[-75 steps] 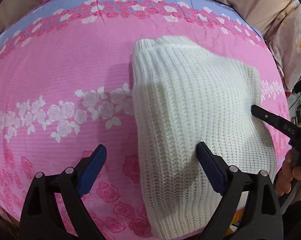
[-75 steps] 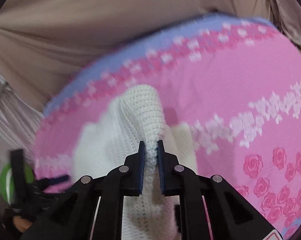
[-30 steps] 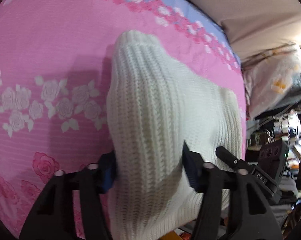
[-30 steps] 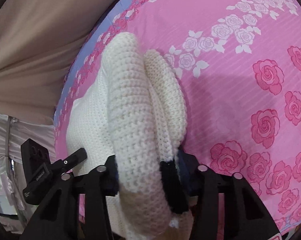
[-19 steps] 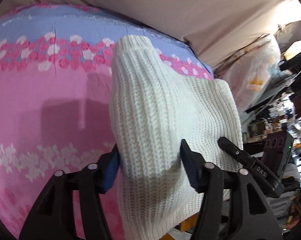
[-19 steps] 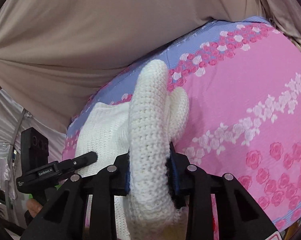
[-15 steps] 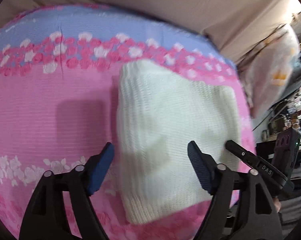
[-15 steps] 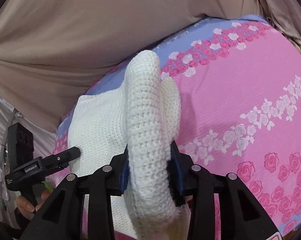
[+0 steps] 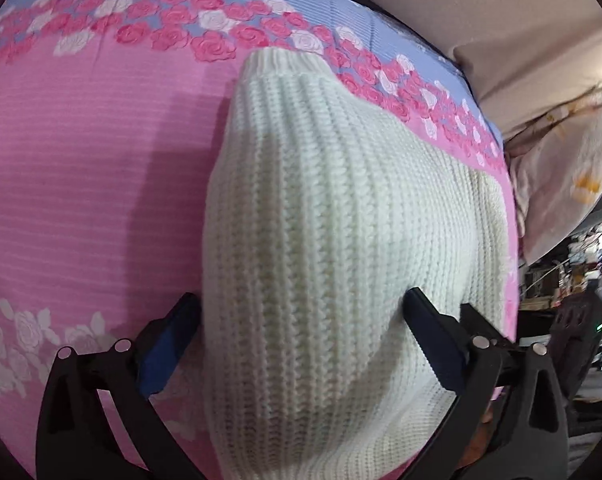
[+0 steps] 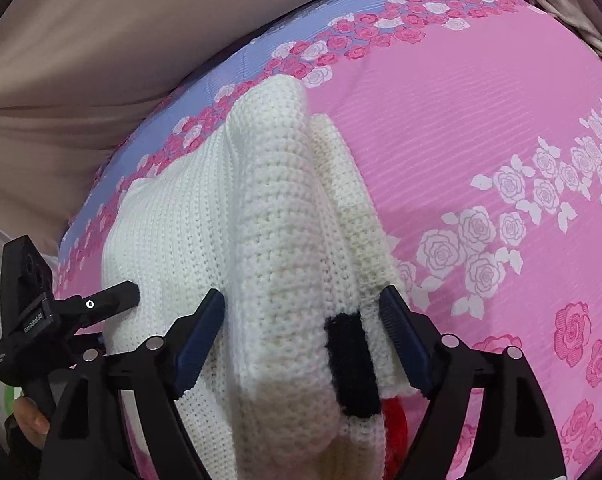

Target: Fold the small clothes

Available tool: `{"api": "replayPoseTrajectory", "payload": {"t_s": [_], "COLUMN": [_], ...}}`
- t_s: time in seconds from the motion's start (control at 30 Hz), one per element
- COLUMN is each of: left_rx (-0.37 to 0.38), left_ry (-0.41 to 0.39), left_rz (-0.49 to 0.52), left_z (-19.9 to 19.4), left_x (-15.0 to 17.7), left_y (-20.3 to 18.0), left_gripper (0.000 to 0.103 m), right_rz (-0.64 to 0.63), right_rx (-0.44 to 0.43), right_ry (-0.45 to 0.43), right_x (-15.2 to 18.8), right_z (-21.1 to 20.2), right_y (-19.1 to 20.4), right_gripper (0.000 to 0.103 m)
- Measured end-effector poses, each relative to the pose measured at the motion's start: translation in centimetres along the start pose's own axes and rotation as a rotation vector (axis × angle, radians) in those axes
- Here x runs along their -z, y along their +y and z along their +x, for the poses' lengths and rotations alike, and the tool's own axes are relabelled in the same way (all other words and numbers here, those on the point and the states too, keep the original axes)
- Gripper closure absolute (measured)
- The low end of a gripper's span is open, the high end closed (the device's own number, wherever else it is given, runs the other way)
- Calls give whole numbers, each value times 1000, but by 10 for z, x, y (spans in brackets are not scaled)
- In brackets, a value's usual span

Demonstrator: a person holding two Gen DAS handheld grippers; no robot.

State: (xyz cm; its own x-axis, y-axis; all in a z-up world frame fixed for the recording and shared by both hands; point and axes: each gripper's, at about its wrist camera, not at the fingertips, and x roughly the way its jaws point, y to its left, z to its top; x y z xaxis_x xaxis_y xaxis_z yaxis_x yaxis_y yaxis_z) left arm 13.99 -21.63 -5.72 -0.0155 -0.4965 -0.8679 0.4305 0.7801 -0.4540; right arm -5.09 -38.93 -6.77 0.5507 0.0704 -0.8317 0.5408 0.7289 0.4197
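A pink rose-print bedsheet (image 9: 81, 184) fills both views, open at frame left in the left view. The folded white sweater (image 9: 333, 240) lies center-frame. The left gripper (image 9: 301, 340) and right gripper (image 10: 303, 330) straddle its near edge, jaws opening, released; whether pads graze the knit cannot be told.

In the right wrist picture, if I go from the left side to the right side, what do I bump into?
The other tongs, held by a hand → white knitted sweater → black patch on the sweater → white roses printed on the pink bedsheet → dark pink roses on it.
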Motion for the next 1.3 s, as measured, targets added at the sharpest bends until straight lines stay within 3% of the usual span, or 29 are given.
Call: {"api": "replayPoseTrajectory", "payload": {"t_s": [0.1, 0.2, 0.33, 0.37, 0.43, 0.47, 0.53, 0.63, 0.73, 0.87, 0.97, 1.07, 1.17, 1.3], "left_rx": [6, 0, -4, 13, 12, 17, 46, 69, 57, 94, 130, 179, 196, 161], "left_ry": [14, 11, 0, 7, 16, 23, 35, 26, -33, -174, -279, -403, -476, -522], "left_rz": [-19, -27, -18, -5, 15, 28, 57, 138, 275, 423, 476, 492, 480, 420], "left_z": [-2, -1, 1, 2, -4, -9, -28, -66, -127, -230, -296, -373, -421, -446], "left_x": [0, 2, 2, 0, -1, -2, -5, -7, -6, -5, -6, -10, -12, -31], "left_y": [-2, 1, -1, -4, -11, -15, -24, -47, -82, -116, -125, -118, -100, -55], "left_gripper": [5, 5, 5, 13, 30, 45, 54, 56, 56, 56, 55, 53, 51, 47], "right_rz": [14, 33, 92, 97, 80, 102, 122, 89, 37, -43, -102, -159, -218, -285], "right_rx": [32, 30, -36, -56, -83, -127, -138, -164, -167, -171, -222, -307, -382, -467], "right_ry": [-1, -58, 72, 39, 39, 58, 51, 8, -54, -170, -301, -433, -512, -544], "right_x": [-10, -20, -21, -20, -21, -22, -24, -25, -23, -21, -24, -34, -37, -46], "right_z": [-2, -15, 17, 16, 17, 19, 9, -22, -68, -140, -205, -265, -303, -314], "right_y": [0, -4, -23, -25, -22, -23, -18, 4, 37, 81, 114, 153, 192, 250], "right_gripper": [22, 20, 18, 22, 58, 62, 67, 70, 70, 70, 70, 69, 68, 66]}}
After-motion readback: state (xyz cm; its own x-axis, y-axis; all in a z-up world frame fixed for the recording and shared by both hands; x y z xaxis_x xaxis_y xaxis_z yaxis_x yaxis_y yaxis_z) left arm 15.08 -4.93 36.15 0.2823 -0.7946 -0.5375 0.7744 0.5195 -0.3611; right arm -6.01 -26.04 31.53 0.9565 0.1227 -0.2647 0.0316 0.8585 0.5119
